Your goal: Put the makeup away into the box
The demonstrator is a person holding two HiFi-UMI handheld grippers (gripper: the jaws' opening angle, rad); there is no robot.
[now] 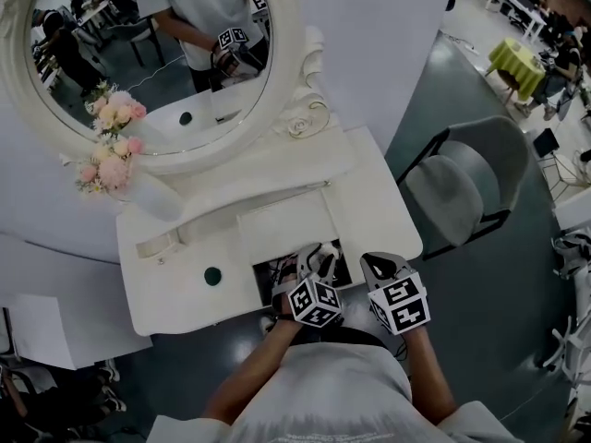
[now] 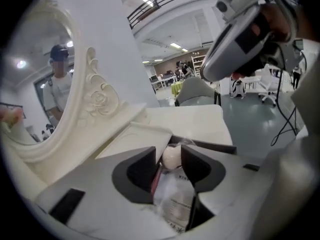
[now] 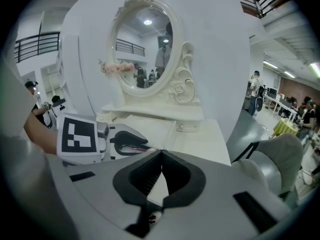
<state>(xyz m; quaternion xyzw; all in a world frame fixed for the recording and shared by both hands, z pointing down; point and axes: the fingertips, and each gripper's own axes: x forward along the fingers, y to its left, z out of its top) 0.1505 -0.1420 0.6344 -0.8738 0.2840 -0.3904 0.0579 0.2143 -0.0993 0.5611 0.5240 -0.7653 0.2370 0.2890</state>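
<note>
Holding the clear makeup packet (image 2: 175, 199) in my left claw (image 2: 169, 151): jaws partway apart, pads pressing its two sides as far as I can judge, w/ a cream egg-shaped puff (image 2: 171, 159) inside it sitting right btwn the tips. I've got the claw nose-down over the box (image 2: 210, 143), the open compartment at the front edge of the table (image 1: 369, 201). I reckon that's so the packet lands inside rather than on the top; it's at the mouth of the box, not yet let go. My right claw (image 3: 161, 153) is closed, tips touching, nothing in it, and sits just beside the left one. Prob. it's parked there to stay out of the way, since this step looks like a one-claw job. The head view gives the layout: both claws side by side at the box, the flat lid panel (image 1: 286, 215) behind it and the oval mirror (image 1: 148, 53) further back. But the packet itself is hidden under my left claw there. Only the left gripper view shows the packet and puff, plus the dark far wall of the box beyond them. The right gripper view adds the side-on look: the left claw's marker cube (image 3: 78, 136), w/ a pink sliver in its jaws, and it confirms the right jaws are together.
</note>
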